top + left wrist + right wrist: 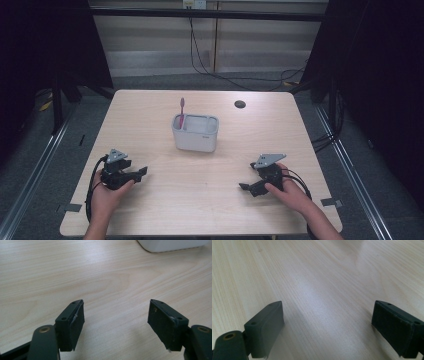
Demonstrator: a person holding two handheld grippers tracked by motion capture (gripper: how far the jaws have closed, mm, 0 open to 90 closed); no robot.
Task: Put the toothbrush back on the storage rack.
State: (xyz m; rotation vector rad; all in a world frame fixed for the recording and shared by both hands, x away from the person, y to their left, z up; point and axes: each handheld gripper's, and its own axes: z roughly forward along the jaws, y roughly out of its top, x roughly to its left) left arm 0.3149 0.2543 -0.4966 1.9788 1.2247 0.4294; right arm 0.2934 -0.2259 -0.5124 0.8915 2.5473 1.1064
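A pale wooden table (200,200) carries a white holder (195,133) near its middle, split into compartments. A pink toothbrush (182,111) stands upright in the holder's left compartment, its head above the rim. A small dark disc (240,104) lies on the far part of the table, right of the holder (what it is cannot be told). The left gripper (141,173) rests low over the near left of the table, held in a hand, jaws pointing right. The right gripper (246,187) sits at the near right, jaws pointing left. Both are well apart from the holder, and nothing is between the jaws.
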